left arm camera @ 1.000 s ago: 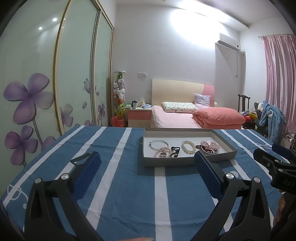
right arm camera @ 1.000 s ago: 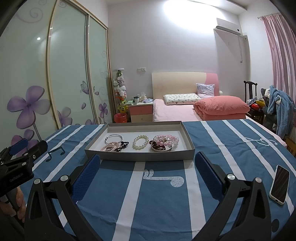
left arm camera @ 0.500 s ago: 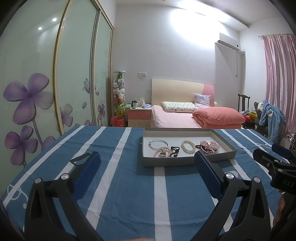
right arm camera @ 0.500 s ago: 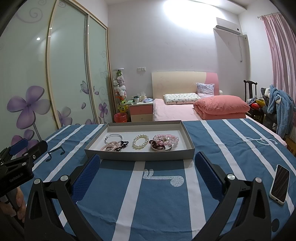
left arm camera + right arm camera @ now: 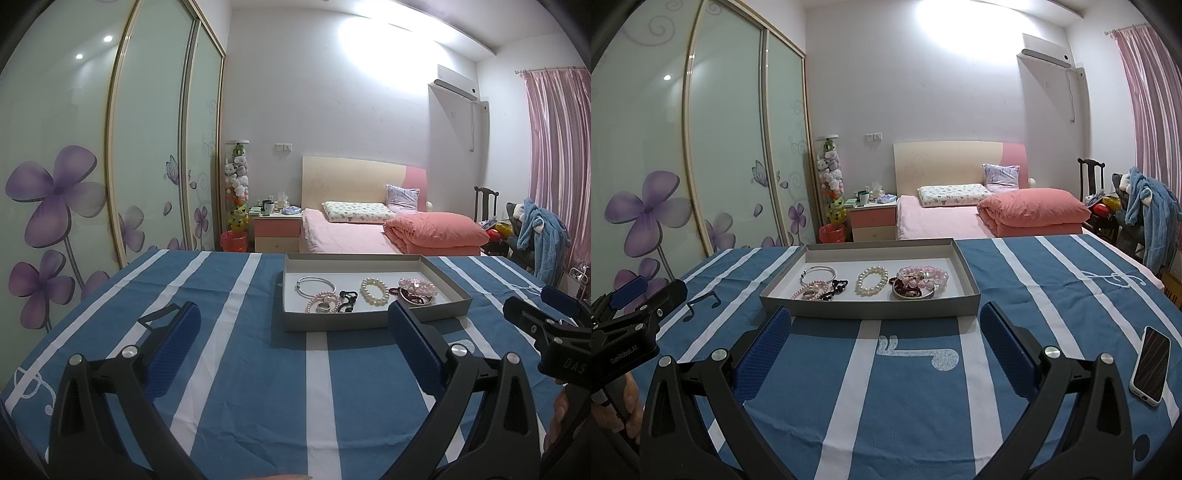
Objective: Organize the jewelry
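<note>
Two claws, both mine, both spread wide w/ nothing between the pads. My left gripper (image 5: 293, 319) hangs over the striped tablecloth (image 5: 240, 369), just short of the grey tray (image 5: 332, 321) and a bit to its left side. My right gripper (image 5: 884, 323) sits just short of the tray's near wall, approx. centred on it.

Jewelry all lies inside the tray, none on the cloth. Silver bangle (image 5: 316, 286) is at the tray's left end, w/ a pink bead bracelet (image 5: 325, 302) nearer the near wall, a ring lying within it. Black bead piece (image 5: 348, 300) is touching that pink one on its right. White pearl bracelet (image 5: 374, 291) is mid-tray. Round dish (image 5: 415, 297) toward the tray's right end carries a chunky pink bracelet (image 5: 417, 286) and sth dark, can't tell what.

Phone (image 5: 1150, 365) lies face up on the cloth, well right of the tray.
</note>
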Demonstrator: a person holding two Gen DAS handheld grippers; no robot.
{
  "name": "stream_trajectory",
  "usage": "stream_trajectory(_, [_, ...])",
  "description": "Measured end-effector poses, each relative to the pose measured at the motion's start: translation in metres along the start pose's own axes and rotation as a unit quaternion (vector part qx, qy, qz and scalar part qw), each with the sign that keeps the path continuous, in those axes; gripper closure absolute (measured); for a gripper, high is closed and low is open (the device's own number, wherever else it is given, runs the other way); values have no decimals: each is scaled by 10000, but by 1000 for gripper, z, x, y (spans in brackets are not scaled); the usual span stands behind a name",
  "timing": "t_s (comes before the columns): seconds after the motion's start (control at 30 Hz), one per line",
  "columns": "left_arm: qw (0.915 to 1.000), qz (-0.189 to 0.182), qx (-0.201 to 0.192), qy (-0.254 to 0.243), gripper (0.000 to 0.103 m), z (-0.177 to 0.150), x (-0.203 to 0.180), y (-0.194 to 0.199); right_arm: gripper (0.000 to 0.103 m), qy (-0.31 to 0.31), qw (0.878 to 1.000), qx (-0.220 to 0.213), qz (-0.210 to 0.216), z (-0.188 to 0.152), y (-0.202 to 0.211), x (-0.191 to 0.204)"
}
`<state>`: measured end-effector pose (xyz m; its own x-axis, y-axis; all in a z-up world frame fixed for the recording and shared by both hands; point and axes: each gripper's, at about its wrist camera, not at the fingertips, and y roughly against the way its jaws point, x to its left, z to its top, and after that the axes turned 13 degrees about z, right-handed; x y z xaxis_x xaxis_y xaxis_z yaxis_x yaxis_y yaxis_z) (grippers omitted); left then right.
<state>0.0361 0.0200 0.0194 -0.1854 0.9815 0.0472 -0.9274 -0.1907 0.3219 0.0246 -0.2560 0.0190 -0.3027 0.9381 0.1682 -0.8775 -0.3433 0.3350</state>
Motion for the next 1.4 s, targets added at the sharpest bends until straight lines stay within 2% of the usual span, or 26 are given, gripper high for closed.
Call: stream_trajectory(1.4, [10000, 49, 5, -10, 4, -4, -5, 1, 2, -46, 10000, 12, 4, -6, 0, -1])
